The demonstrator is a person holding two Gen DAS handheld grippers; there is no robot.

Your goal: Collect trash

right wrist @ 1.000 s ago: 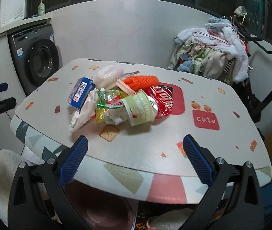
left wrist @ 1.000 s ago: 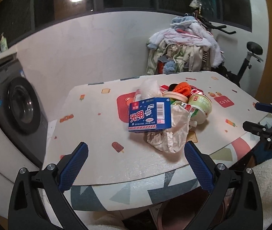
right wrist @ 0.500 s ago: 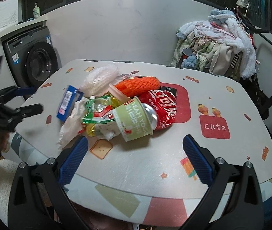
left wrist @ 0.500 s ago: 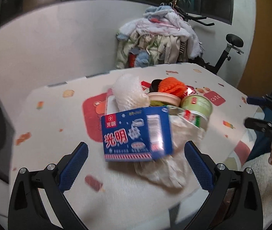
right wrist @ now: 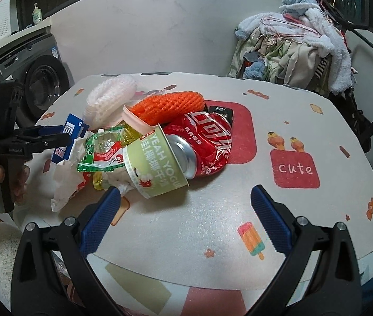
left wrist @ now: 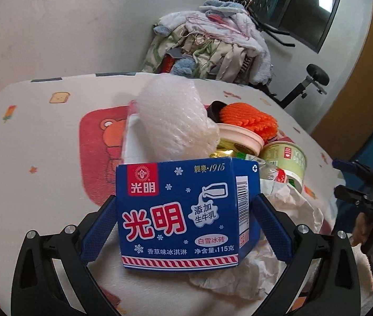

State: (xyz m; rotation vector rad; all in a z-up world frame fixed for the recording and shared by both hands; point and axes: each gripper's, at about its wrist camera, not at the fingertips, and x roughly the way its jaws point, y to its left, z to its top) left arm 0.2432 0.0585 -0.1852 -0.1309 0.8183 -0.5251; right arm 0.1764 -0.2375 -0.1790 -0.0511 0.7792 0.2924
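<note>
A pile of trash lies on the patterned table (right wrist: 212, 218). A blue ice-cream carton (left wrist: 186, 210) stands at its near edge in the left wrist view, between the fingers of my left gripper (left wrist: 185, 226); the blue pads flank its sides, still wide. The carton (right wrist: 71, 138) and left gripper (right wrist: 54, 137) also show in the right wrist view. Behind it lie white bubble wrap (left wrist: 173, 126), orange netting (right wrist: 168, 106), a crushed red can (right wrist: 207, 142), a green yogurt cup (right wrist: 154, 166), a snack wrapper (right wrist: 102, 152) and crumpled paper (left wrist: 278, 258). My right gripper (right wrist: 185, 223) is open and empty before the pile.
A washing machine (right wrist: 36, 79) stands left of the table. A heap of clothes (right wrist: 297, 42) on an exercise bike sits behind the table's far right. A bin partly shows under the table's near edge (right wrist: 65, 287).
My left gripper moved forward to the blue carton, which now sits between its fingers. My right gripper moved closer to the pile.
</note>
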